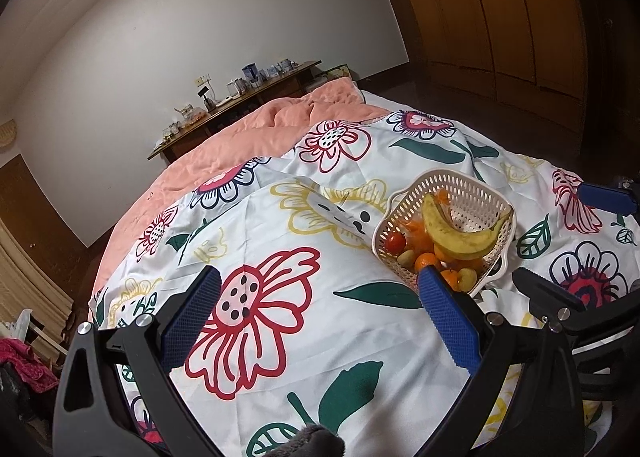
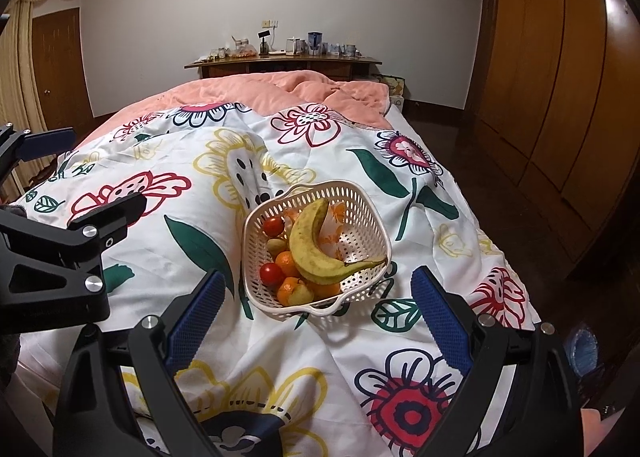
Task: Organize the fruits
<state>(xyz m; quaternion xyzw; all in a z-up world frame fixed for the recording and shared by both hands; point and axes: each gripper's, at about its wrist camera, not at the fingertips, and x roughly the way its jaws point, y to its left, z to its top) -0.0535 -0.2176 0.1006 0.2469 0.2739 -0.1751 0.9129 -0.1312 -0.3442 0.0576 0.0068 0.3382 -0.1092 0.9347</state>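
A cream perforated basket (image 2: 360, 213) sits on the flowered bedspread, also in the left wrist view (image 1: 472, 193). It holds a banana (image 2: 308, 253), two red tomatoes (image 2: 270, 273), several oranges (image 2: 286, 260) and small yellow-green fruits (image 2: 277, 245). My right gripper (image 2: 318, 301) is open and empty, its blue pads either side of the basket's near edge, just in front. My left gripper (image 1: 320, 297) is open and empty over the spread, left of the basket; its right pad (image 1: 444, 309) overlaps the basket's near rim in view.
The flowered white bedspread (image 2: 200, 193) lies over a pink quilt (image 2: 260, 93). A wooden headboard shelf (image 2: 280, 62) with jars and cups stands at the far wall. Wooden wardrobes (image 2: 560, 97) line the right side. The bed's right edge drops to a dark floor (image 2: 500, 177).
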